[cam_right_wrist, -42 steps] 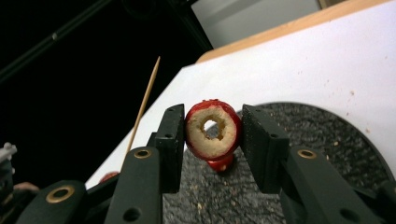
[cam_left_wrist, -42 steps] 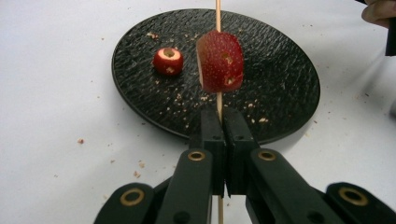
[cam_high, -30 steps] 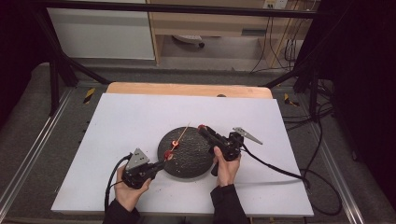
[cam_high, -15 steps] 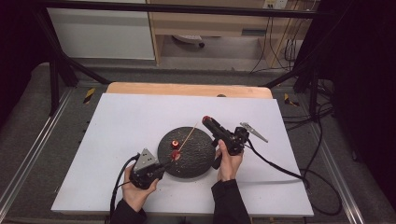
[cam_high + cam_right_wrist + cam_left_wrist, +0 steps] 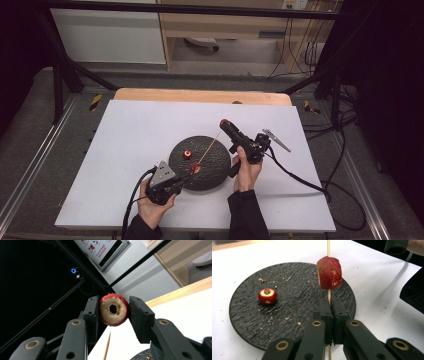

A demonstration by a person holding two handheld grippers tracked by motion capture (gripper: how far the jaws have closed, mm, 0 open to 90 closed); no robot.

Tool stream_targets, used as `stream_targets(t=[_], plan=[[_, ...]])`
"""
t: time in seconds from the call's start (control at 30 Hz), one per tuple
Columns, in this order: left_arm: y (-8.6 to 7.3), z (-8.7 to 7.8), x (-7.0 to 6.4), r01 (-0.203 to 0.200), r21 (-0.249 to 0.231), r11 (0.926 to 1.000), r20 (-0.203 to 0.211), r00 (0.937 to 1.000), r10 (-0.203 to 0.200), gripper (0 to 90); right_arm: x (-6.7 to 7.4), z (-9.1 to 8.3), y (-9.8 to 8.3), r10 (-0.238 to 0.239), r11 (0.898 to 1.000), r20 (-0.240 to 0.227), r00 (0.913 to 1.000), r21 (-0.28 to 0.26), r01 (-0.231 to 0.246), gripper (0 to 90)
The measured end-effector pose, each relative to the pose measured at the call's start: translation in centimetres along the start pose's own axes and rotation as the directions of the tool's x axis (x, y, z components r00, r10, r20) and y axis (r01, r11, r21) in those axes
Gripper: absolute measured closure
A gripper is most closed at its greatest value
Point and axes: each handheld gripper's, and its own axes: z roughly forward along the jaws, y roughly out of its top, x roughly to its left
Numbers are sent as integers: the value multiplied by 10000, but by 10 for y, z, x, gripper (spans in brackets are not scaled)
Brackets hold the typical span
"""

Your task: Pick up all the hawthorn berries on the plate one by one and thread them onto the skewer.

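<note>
A white sheet (image 5: 135,150) covered the counter, its bare wooden edge (image 5: 200,95) showing at twelve o'clock, with grey floor, black frame legs, pale cabinets and trailing cables in the room beyond. The round black slate plate (image 5: 212,175) sat just below the sheet's centre, a cored strawberry slice (image 5: 187,154) lying near its ten o'clock. The left gripper (image 5: 329,315), at the plate's seven o'clock, had its fingers closed tight on a wooden skewer (image 5: 328,246) carrying a strawberry piece (image 5: 329,272) above the plate, while the right gripper (image 5: 113,310), at the plate's two o'clock, had its fingers pinched on another cored slice (image 5: 113,309), lifted clear of the counter.
</note>
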Motion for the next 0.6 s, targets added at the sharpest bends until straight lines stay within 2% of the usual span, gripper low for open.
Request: stream_targets(t=[0.3,0.6], plan=[[3,3,-4,-20,-151,9999,-4,10000,20,884,2,-2,-1,152,9998,-151,9998,-94,-153,619],[7,7,-10,219,-354,9991,-121,9997,-224,884,2,-2,-4,209,9997,-241,9995,-137,-212,619]])
